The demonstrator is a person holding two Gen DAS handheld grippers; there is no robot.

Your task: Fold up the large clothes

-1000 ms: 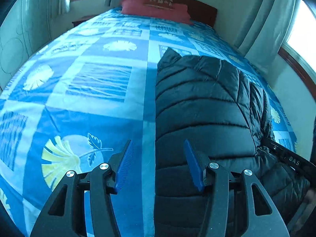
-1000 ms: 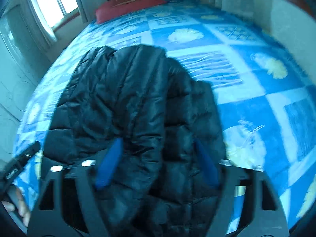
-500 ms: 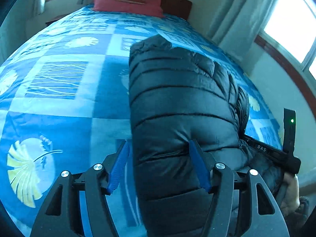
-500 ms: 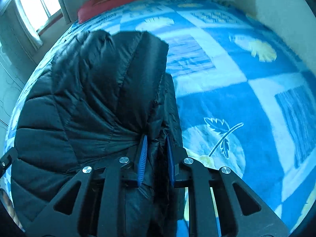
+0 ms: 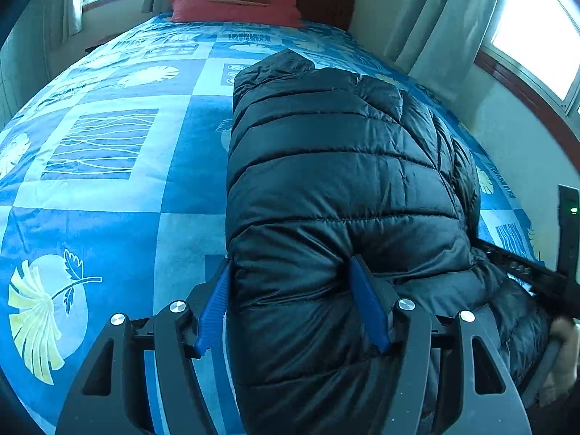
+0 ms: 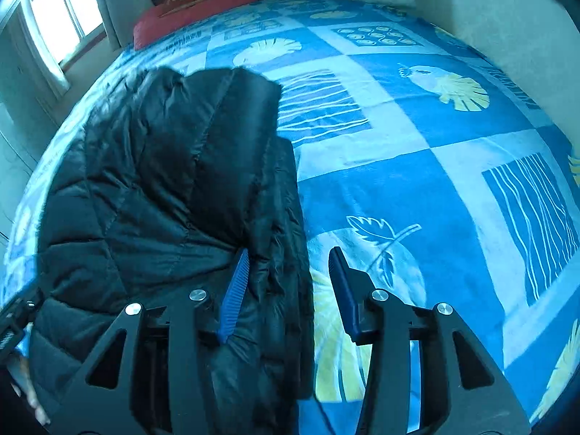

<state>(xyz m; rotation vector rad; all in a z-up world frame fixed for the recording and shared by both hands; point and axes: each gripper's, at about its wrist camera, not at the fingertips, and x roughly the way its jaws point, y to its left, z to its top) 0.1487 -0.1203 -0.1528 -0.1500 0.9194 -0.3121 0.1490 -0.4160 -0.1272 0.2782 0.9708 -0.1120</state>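
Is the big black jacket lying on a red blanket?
No, the black jacket lies on a blue patterned bedspread; only the pillow at the headboard is red.

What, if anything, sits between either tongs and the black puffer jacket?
Nothing visible. The left tongs already straddle the jacket near its near-end fold; the right tongs are opening with the jacket's edge between the pads. Only bedspread surrounds it.
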